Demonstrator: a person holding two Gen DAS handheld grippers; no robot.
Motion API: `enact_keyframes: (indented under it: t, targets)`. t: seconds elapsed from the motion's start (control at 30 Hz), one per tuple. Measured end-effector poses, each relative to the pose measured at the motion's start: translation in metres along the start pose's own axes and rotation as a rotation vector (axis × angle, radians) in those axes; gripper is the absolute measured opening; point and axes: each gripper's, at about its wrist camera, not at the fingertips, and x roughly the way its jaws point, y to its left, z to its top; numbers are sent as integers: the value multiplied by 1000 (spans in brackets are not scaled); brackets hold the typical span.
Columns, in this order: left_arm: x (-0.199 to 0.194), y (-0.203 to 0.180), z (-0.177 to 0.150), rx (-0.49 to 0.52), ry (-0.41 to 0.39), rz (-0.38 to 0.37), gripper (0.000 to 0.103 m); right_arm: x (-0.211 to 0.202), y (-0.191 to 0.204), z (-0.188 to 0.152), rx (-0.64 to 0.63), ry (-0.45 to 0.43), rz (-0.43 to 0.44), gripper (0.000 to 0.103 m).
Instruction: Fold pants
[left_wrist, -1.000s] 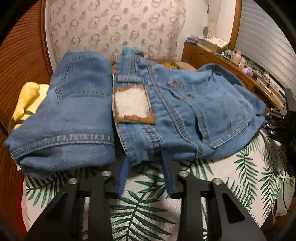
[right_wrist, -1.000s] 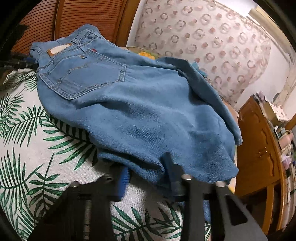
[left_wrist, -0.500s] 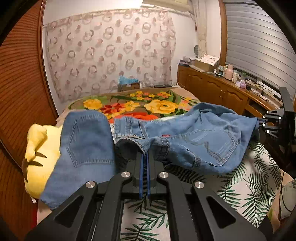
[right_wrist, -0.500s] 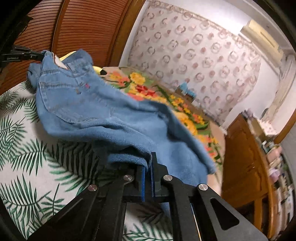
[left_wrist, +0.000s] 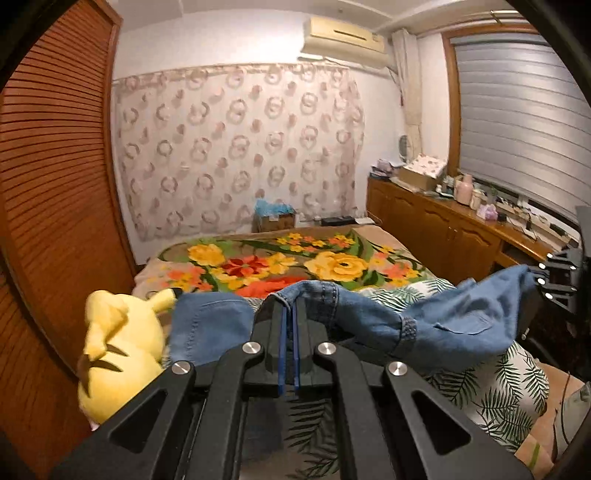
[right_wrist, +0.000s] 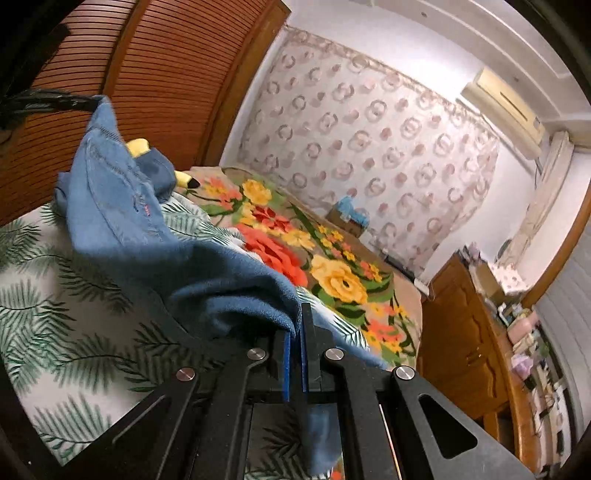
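The left tongs (left_wrist: 289, 314) are clenched on the waistband edge of the blue jeans (left_wrist: 454, 325), with the denim pinched between the two blue pads so that almost no gap remains. The right tongs (right_wrist: 297, 325) are also clenched, grasping another edge of the same jeans (right_wrist: 122, 221); some cloth hangs down below the pads. The jeans are lifted and stretched between both tongs above the bed (left_wrist: 517, 384), which has a leaf-pattern cover and a flower blanket (left_wrist: 325, 262) further back. In the left wrist view, a second folded denim piece (left_wrist: 210, 325) lies just beside the left tongs, and a yellow plush toy (left_wrist: 118, 350) lies to its left; the right tongs appear at the far right edge, holding the cloth. In the right wrist view, only an ear of the toy (right_wrist: 138, 147) is visible behind the jeans, and the left tongs appear at the upper left, dark and blurred. This view shows a small red tag (right_wrist: 146, 211) on the denim, which the other view does not show.
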Motion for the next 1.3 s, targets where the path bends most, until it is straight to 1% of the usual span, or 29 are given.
enact_keyframes:
  t: [0.07,0.27,0.33,0.43,0.5,0.63,0.73,0.77,0.83,0.87,0.9,0.93,0.97,1.0,1.03,1.07,1.13,1.2,1.23,1.3]
  targets:
    - [-15,9,-8,-6,-4,15,3,-13,11,-3,-2,-8,27,3]
    - [-66,26,-50,-36,5,39,3,-52,59,-25,-32,-8,124,3]
    - [-81,28,-72,-37,27,48,3,-61,69,-35,-30,0,144,3]
    - [-93,32,-103,-63,69,57,3,-72,76,-50,12,18,199,3]
    - [-95,33,-127,-77,116,68,3,-75,72,-59,38,34,237,3]
    - [-87,33,-160,-105,195,66,3,-69,60,-72,89,79,307,3]
    - [-83,25,-171,-92,230,77,3,-67,54,-81,120,104,333,3]
    - [-84,25,-175,-89,237,79,3,-66,48,-78,129,110,335,3]
    - [-86,26,-178,-88,245,82,3,-66,42,-83,157,124,339,4]
    - [-89,27,-180,-88,248,78,4,-63,39,-84,174,129,344,5]
    - [-90,27,-180,-85,251,74,4,-58,38,-82,189,132,345,9]
    - [-91,26,-181,-80,254,77,7,-59,39,-84,203,133,339,13]
    - [-91,26,-180,-72,254,86,15,-60,38,-85,215,133,337,16]
    - [-92,25,-179,-67,249,90,20,-61,40,-86,228,131,335,20]
    - [-93,26,-178,-68,242,88,29,-63,36,-89,243,128,332,24]
    - [-95,27,-177,-71,238,84,39,-64,38,-90,256,126,330,25]
    - [-97,27,-173,-78,227,77,53,-70,32,-95,281,120,325,29]
    - [-99,24,-169,-78,210,70,69,-74,36,-99,302,111,314,31]
    - [-99,21,-167,-80,195,61,82,-79,33,-102,312,105,309,32]
    - [-97,14,-165,-83,184,38,83,-84,28,-105,332,91,288,33]
